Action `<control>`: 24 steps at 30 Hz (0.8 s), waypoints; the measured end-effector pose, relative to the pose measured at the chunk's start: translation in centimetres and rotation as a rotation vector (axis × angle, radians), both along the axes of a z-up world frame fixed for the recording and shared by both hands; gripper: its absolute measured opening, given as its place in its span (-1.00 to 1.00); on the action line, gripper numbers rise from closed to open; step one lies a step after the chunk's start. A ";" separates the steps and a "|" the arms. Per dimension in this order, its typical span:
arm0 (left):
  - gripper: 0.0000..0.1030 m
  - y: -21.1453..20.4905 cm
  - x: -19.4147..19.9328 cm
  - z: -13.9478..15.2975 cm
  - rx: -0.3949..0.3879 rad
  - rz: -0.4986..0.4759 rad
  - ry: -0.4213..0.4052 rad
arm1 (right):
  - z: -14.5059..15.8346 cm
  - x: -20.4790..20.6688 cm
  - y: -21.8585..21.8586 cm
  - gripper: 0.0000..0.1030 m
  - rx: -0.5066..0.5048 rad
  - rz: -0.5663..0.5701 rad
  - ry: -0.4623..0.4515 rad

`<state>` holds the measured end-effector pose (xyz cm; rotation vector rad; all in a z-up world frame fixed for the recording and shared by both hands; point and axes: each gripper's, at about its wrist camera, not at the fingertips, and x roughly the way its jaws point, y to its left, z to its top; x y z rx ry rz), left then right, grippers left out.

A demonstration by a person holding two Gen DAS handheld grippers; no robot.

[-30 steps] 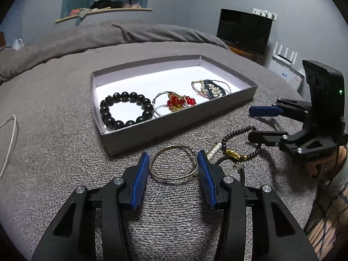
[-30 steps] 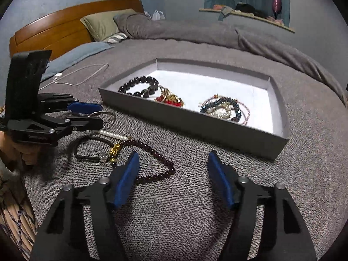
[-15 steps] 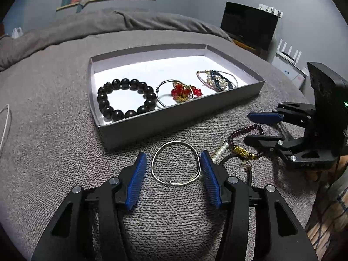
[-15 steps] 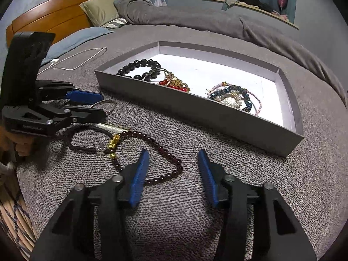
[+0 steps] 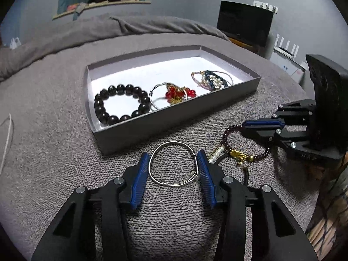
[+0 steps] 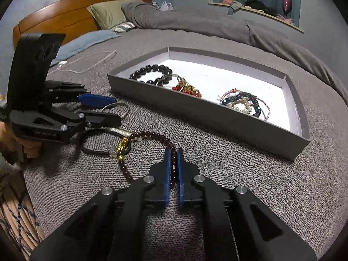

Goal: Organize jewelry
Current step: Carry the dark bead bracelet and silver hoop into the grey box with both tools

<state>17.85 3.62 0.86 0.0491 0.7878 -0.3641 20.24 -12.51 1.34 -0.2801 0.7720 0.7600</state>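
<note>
A grey tray (image 5: pixel 174 117) (image 6: pixel 202 115) on the bed holds a black bead bracelet (image 5: pixel 121 104), a red charm hoop (image 5: pixel 176 92) and a blue bead bracelet (image 5: pixel 212 80). My left gripper (image 5: pixel 173 156) is open, its fingers on either side of a silver wire bangle (image 5: pixel 174 163) lying on the blanket. My right gripper (image 6: pixel 173 152) is shut on a dark red bead bracelet (image 6: pixel 152 134) with a gold charm (image 6: pixel 122 144). A pearl strand (image 6: pixel 121 131) and a black cord loop (image 6: pixel 97 150) lie beside it.
A white cable (image 6: pixel 87 65) lies on the grey blanket left of the tray. Pillows and a wooden headboard (image 6: pixel 71 15) are at the far left. A black monitor (image 5: pixel 245 25) stands beyond the bed's right edge.
My right gripper has moved forward and closed on the dark red bead bracelet. My left gripper has edged closer around the silver bangle and stays open.
</note>
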 end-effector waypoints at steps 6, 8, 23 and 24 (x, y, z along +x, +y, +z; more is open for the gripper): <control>-0.09 -0.8 -0.9 0.8 0.049 -0.011 -0.068 | 1.3 -0.3 -0.8 -0.89 0.055 -0.008 -0.037; -0.09 -0.9 -1.1 1.2 0.062 -0.004 -0.095 | 2.1 -0.5 -1.3 -0.89 0.091 -0.007 -0.057; -0.09 -0.5 -0.9 3.2 0.009 0.043 -0.182 | 5.5 -0.1 -4.3 -0.89 0.227 -0.091 -0.154; -0.09 -0.5 -0.9 3.3 0.008 0.045 -0.186 | 5.5 -0.3 -4.4 -0.89 0.230 -0.095 -0.158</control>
